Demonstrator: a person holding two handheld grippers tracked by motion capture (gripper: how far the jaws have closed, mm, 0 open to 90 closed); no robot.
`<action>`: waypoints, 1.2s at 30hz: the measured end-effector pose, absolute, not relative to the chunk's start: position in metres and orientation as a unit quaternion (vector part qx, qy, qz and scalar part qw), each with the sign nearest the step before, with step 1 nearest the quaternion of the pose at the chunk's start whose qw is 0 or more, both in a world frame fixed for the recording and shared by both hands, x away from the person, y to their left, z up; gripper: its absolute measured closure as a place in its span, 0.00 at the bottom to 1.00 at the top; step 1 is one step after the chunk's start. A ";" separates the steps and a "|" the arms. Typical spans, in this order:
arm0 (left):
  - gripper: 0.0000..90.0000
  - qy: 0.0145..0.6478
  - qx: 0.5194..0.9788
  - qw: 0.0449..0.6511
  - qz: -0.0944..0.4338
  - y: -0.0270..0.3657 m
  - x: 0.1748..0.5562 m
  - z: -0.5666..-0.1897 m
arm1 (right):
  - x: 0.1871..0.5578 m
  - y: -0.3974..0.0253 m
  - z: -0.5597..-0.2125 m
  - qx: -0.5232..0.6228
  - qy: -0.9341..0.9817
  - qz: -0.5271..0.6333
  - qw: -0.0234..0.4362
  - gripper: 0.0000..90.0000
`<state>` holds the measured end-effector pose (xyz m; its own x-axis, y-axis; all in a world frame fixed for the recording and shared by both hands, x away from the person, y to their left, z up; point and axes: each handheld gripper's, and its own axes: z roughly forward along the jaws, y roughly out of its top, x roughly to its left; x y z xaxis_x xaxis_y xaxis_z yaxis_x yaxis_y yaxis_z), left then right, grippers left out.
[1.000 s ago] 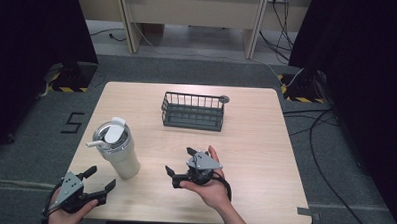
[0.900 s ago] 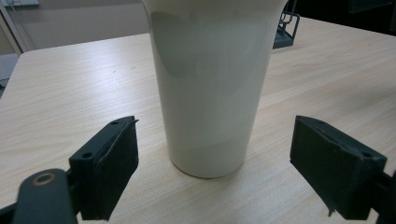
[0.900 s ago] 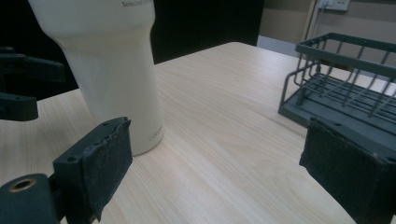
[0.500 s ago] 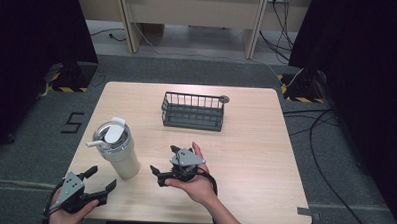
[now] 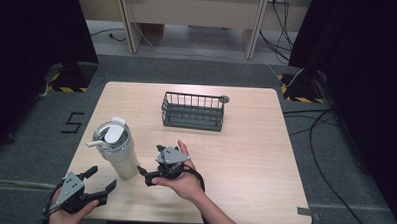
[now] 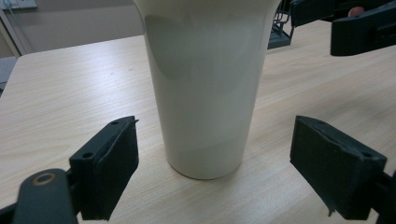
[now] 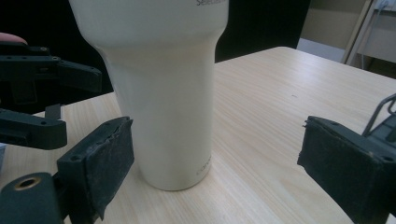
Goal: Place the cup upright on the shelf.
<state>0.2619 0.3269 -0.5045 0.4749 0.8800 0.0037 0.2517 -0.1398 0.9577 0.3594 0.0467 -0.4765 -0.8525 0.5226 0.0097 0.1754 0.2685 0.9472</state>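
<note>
A cream tumbler (image 5: 116, 151) with a lid and side handle stands upright on the wooden table (image 5: 245, 158), near its front left. My left gripper (image 5: 101, 179) rests at the table's front edge just before the tumbler, open; in the left gripper view the tumbler (image 6: 205, 88) stands between and beyond the spread jaws of that gripper (image 6: 224, 175). My right gripper (image 5: 148, 163) is held right of the tumbler, pointing left at it, open. In the right gripper view the tumbler (image 7: 159, 93) sits close to the left jaw of the right gripper (image 7: 222, 172), apart from it.
A dark wire basket (image 5: 193, 112) stands at the table's middle back, with a small round disc (image 5: 224, 99) by its far right corner. The basket's edge (image 7: 386, 116) shows at the right of the right gripper view. Cables lie on the floor at the right.
My right gripper has moved left across the table toward the tumbler, staying open. The left gripper and the tumbler have not moved.
</note>
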 end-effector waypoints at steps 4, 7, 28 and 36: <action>0.16 0.410 0.690 0.512 0.307 0.327 0.262 -0.504 | 0.361 0.056 -0.477 0.215 0.784 0.563 0.149 0.11; 0.16 0.409 0.690 0.512 0.307 0.327 0.261 -0.504 | 0.362 0.065 -0.478 0.210 0.787 0.562 0.145 0.11; 0.16 0.413 0.692 0.509 0.303 0.332 0.259 -0.505 | 0.373 0.106 -0.494 0.200 0.795 0.558 0.128 0.10; 0.16 0.416 0.689 0.511 0.303 0.332 0.259 -0.505 | 0.374 0.119 -0.499 0.201 0.786 0.570 0.131 0.09</action>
